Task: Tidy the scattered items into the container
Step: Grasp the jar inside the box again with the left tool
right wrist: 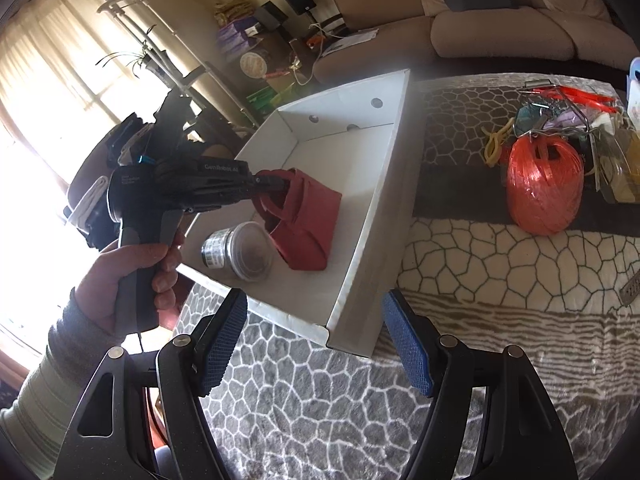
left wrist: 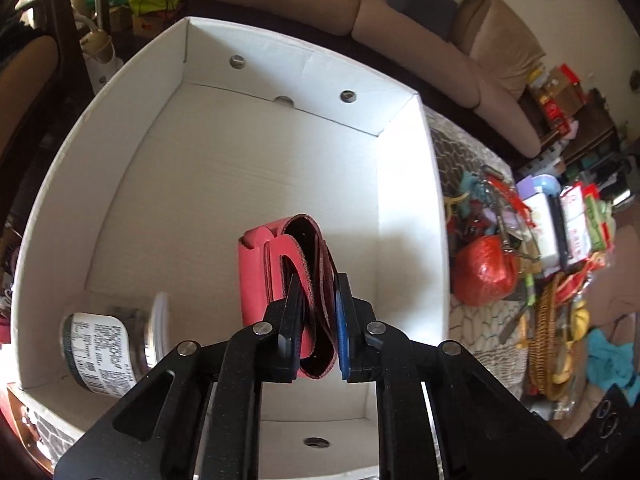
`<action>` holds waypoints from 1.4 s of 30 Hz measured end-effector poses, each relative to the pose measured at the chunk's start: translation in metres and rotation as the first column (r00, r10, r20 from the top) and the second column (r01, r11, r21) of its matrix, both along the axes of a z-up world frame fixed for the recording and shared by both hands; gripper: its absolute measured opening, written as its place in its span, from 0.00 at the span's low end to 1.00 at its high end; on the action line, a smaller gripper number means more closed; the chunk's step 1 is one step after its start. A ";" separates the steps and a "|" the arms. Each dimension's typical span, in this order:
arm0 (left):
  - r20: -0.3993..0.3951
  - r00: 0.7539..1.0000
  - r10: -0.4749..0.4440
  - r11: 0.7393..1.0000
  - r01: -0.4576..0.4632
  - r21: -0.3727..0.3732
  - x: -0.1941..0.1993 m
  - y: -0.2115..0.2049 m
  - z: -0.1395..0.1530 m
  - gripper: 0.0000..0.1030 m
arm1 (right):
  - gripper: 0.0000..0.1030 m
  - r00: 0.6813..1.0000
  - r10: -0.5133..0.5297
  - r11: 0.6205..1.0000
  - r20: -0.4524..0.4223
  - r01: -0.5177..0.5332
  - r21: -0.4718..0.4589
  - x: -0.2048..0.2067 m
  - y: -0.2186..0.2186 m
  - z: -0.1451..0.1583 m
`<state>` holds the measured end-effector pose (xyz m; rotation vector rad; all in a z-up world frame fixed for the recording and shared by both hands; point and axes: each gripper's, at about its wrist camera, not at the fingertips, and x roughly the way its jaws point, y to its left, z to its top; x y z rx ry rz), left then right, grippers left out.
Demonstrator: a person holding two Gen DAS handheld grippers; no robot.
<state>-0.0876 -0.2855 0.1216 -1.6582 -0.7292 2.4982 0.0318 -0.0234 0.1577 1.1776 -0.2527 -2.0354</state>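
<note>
White box (right wrist: 360,264), centre frame, holds a jar (right wrist: 240,250) and a red bag (left wrist: 280,280) clamped by the left gripper (left wrist: 318,320); right gripper (right wrist: 316,344) gapes empty; the orange twine ball (right wrist: 544,184), right, still waits outside.

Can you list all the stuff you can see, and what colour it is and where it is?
box: one, white, on the patterned cloth
bag: one, red, inside the box
jar: one, clear with label, on its side in the box
twine ball: one, orange-red, on the cloth right of the box
clutter pile: one, mixed colours, behind the ball
sofa: one, beige, behind the table
left gripper: black, jaws shut on a bag strap
right gripper: black, jaws open, empty
hand: one, on the left gripper's handle
</note>
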 end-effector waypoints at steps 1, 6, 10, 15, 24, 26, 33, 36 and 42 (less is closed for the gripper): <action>-0.002 1.000 -0.011 0.999 0.012 0.051 -0.002 0.006 0.001 0.12 | 0.71 1.000 -0.002 1.000 0.002 0.002 0.001 0.001 0.001 -0.001; 0.041 0.999 -0.022 0.974 0.031 -0.225 -0.014 0.024 -0.005 0.40 | 0.71 1.000 -0.010 1.000 0.016 0.009 0.011 0.004 0.009 -0.006; 0.064 0.995 0.081 0.822 -0.030 -0.569 -0.001 -0.007 -0.004 0.64 | 0.71 1.000 -0.024 0.999 -0.002 0.024 0.022 0.010 0.022 -0.003; -0.001 0.996 0.087 0.840 -0.073 -0.538 0.028 -0.045 0.026 0.74 | 0.72 0.998 -0.056 0.998 0.001 0.056 0.016 0.008 0.037 -0.005; 0.175 0.981 0.081 0.787 0.045 -0.616 0.034 -0.068 -0.011 0.88 | 0.73 0.999 -0.049 0.999 0.009 0.049 -0.009 0.020 0.037 -0.005; 0.200 0.976 0.090 0.814 0.043 -0.579 0.036 -0.072 -0.026 0.89 | 0.74 0.999 -0.046 0.999 0.002 0.046 -0.001 0.022 0.037 -0.005; 0.213 0.970 0.121 0.789 0.036 -0.613 0.037 -0.077 -0.024 0.92 | 0.74 0.999 -0.049 0.999 0.014 0.049 0.007 0.024 0.040 -0.012; 0.198 0.973 0.116 0.837 0.012 -0.548 0.039 -0.074 -0.018 0.92 | 0.75 0.999 -0.047 0.999 0.022 0.047 0.000 0.025 0.040 -0.018; 0.277 0.955 0.110 0.811 0.075 -0.580 0.023 -0.055 -0.044 0.93 | 0.75 0.998 -0.034 0.999 0.043 0.034 -0.007 0.028 0.034 -0.028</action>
